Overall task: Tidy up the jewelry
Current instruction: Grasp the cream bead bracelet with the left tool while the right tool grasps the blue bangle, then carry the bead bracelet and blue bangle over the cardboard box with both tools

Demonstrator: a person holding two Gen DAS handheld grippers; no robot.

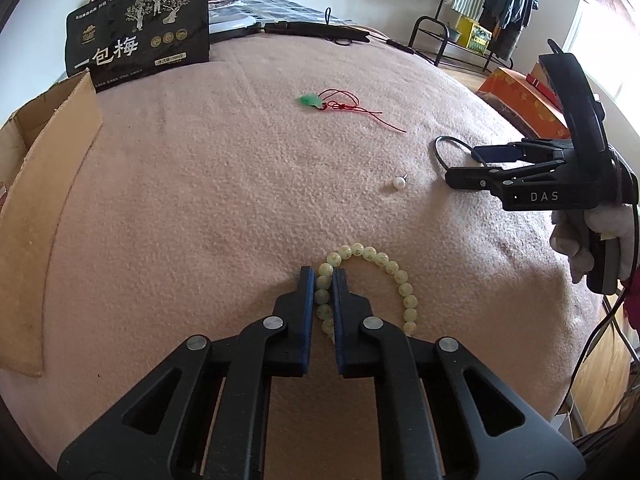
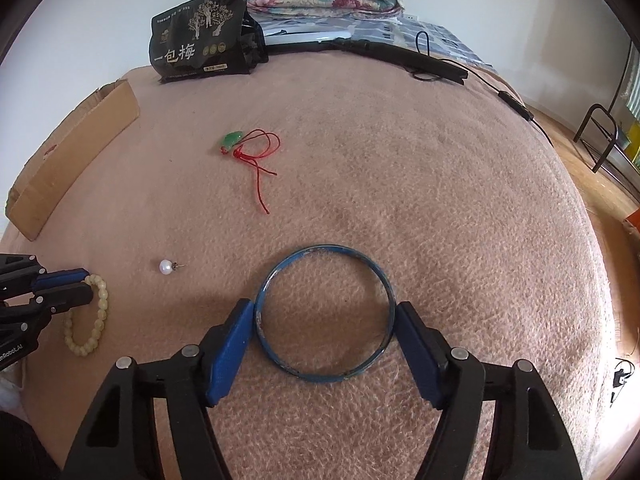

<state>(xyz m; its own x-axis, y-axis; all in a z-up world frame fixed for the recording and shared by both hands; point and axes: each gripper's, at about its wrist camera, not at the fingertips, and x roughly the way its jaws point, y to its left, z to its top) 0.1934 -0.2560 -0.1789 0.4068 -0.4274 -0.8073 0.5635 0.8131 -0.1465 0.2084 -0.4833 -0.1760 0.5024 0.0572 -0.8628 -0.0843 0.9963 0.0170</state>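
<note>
On the pink blanket (image 1: pixel 240 184), your left gripper (image 1: pixel 323 280) has its jaws clamped on the bead bracelet (image 1: pixel 372 256); it will dangle limply. Your right gripper (image 2: pixel 325 316) has its jaws touching the stiff, slippery blue bangle (image 2: pixel 320 249) on opposite sides of the rim.

Part of the pale bead bracelet (image 1: pixel 370 280) is covered by the left gripper (image 1: pixel 323 280), whose pads are closed on a run of beads; its near end is lost under the right finger. The cardboard box (image 1: pixel 44 208) is cut off by the left edge, so its inside is not seen. The small print on the black snack bag (image 2: pixel 200 36) is too fine to be read. The right gripper (image 1: pixel 472 164) is only seen side-on, its far finger partly masked.
</note>
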